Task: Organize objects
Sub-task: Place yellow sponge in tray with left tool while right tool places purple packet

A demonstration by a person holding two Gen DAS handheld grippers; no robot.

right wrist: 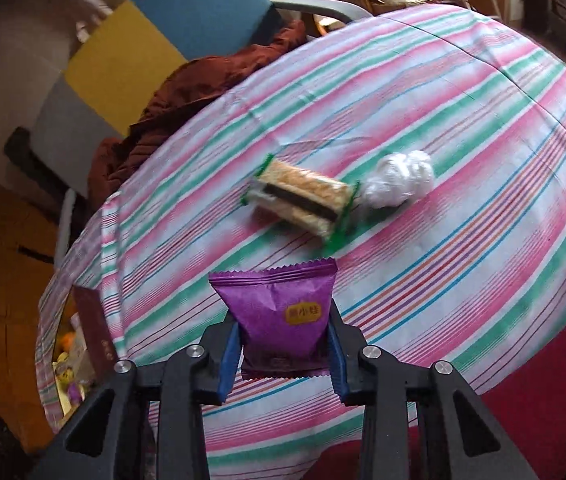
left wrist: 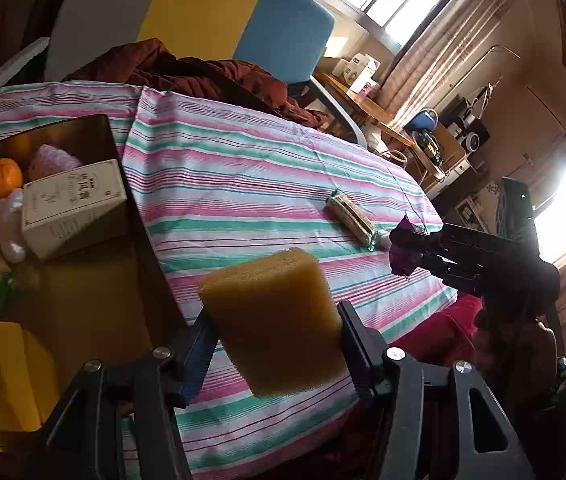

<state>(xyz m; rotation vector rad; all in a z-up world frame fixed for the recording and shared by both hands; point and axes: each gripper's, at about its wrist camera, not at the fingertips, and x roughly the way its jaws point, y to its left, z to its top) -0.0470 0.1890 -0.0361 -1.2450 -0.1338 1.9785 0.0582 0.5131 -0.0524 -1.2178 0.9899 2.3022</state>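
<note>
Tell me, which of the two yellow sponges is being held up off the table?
The sponge clamped in the left tongs, hanging above the striped cloth. The other sponge lies loose in the dark box, untouched.

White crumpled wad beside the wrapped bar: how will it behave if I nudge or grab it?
The white crumpled wad looks like thin scrunched plastic, so probably very light and easily squashed. Its rounded, lumpy shape might roll or skid on the striped cloth. It lies against the wrapped bar, so a nudge may shift that too.
</note>
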